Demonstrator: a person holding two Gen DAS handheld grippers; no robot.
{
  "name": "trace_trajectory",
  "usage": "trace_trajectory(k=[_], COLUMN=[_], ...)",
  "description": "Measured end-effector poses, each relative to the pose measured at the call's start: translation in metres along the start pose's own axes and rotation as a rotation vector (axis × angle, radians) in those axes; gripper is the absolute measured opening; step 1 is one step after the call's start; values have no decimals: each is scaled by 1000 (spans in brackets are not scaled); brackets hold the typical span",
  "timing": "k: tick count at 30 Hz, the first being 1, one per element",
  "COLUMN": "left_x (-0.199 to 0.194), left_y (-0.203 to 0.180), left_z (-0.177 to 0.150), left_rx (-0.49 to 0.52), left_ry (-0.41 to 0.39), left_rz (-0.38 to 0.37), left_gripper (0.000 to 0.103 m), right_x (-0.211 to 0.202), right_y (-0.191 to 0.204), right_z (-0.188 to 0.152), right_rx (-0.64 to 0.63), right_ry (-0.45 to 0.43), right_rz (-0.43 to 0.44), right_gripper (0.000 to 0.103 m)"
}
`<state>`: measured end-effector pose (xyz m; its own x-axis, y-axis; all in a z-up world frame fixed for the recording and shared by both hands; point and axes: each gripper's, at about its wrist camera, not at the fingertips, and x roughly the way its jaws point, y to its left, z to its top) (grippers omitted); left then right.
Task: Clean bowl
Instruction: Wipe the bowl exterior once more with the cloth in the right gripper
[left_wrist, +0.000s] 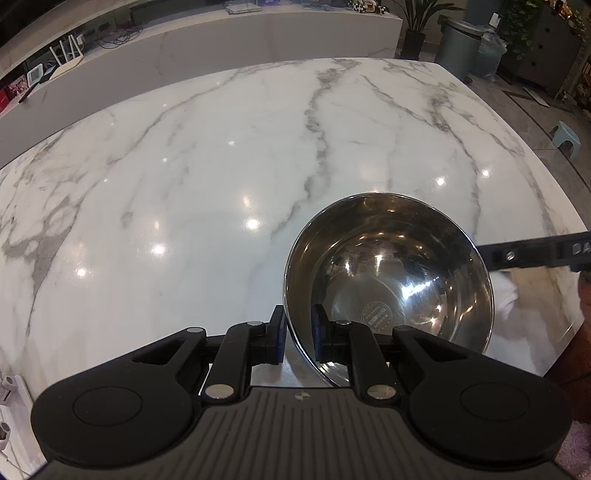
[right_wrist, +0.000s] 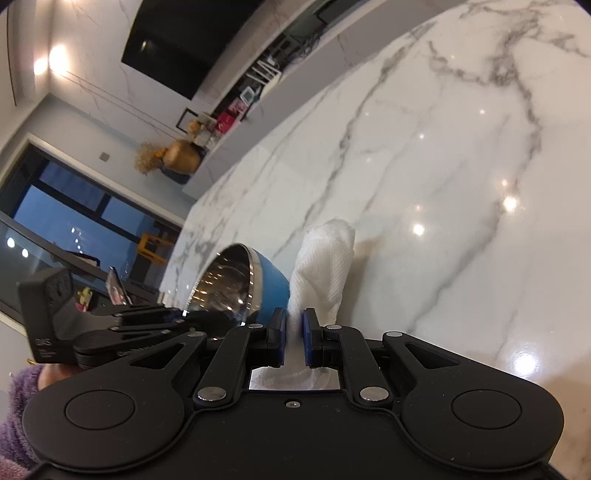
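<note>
Left wrist view: left gripper (left_wrist: 298, 338) clamped on the near rim of the steel bowl (left_wrist: 391, 273), one blue pad outside the wall, the other inside. Bowl tipped, mouth toward the camera, over the marble table (left_wrist: 184, 177). Pointing steeply down. Right gripper's black body (left_wrist: 535, 253) just past the bowl's right rim, white cloth (left_wrist: 508, 295) beneath it.

Right wrist view: right gripper (right_wrist: 294, 338) pinched narrow on the white cloth (right_wrist: 323, 266), which sticks up beyond the pads. Blue-sided bowl (right_wrist: 240, 284) just left, close beside the cloth. Left gripper (right_wrist: 110, 328) at the bowl's near rim. Purple fuzzy sleeve (right_wrist: 16, 417) at lower left.
</note>
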<state>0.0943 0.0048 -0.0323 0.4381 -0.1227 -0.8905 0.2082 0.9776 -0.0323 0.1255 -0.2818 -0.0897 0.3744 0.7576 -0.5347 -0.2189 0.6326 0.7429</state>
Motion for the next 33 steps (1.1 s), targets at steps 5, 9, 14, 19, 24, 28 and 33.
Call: trace_trajectory(k=[5,9,14,19,24,28,33], left_x=[0,2,4,5,6,6,0], left_y=[1,2,0,-2,-3,-3,3], left_z=[0,1,5,7,8,9,11], left_rx=[-1,1,8,25,35,27,-19], left_ry=[-3,-4,-1,-5,-7,-12,-44], left_rz=[0,-6,0,-2,-3,-6,-37], left_gripper=[13,13,13,11,11,11,11], right_x=[13,12,4,-10,-23,-29,-28], right_y=[-2,-3,-1,2,3,4,6], right_z=[-4,-5,0,8,15,19,21], right_rx=[8,11,13,7,5,17,-7], right_ry=[25,25,6,-25,-46,-68,-68], right_rz=[-7,-4,1,20,47,65,-30], right_gripper=[9,9,9,9,9,9,9])
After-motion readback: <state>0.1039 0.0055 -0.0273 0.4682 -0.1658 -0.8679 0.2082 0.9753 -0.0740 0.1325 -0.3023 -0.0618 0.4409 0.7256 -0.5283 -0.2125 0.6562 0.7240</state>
